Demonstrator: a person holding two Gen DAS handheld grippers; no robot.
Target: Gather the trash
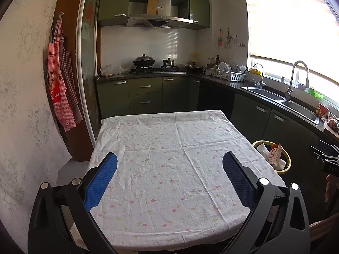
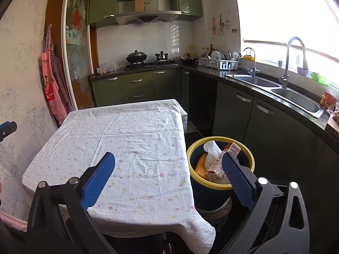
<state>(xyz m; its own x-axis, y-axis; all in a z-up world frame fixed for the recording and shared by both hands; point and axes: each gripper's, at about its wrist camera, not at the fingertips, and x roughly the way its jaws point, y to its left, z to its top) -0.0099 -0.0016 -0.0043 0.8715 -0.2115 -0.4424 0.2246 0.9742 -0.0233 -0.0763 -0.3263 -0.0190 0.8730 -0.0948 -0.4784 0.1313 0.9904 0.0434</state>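
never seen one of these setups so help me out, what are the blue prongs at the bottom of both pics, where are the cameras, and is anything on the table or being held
The blue prongs are the two fingers of hand-held grippers; a person carries one in each hand, with no robot arm. Each picture comes from a fisheye camera mounted on a gripper, looking forward between its fingers. The left gripper and the right gripper are both open and hold nothing. The table has only a flowered cloth on it. Beside it stands a yellow-rimmed bin holding a carton, crumpled paper and something orange.
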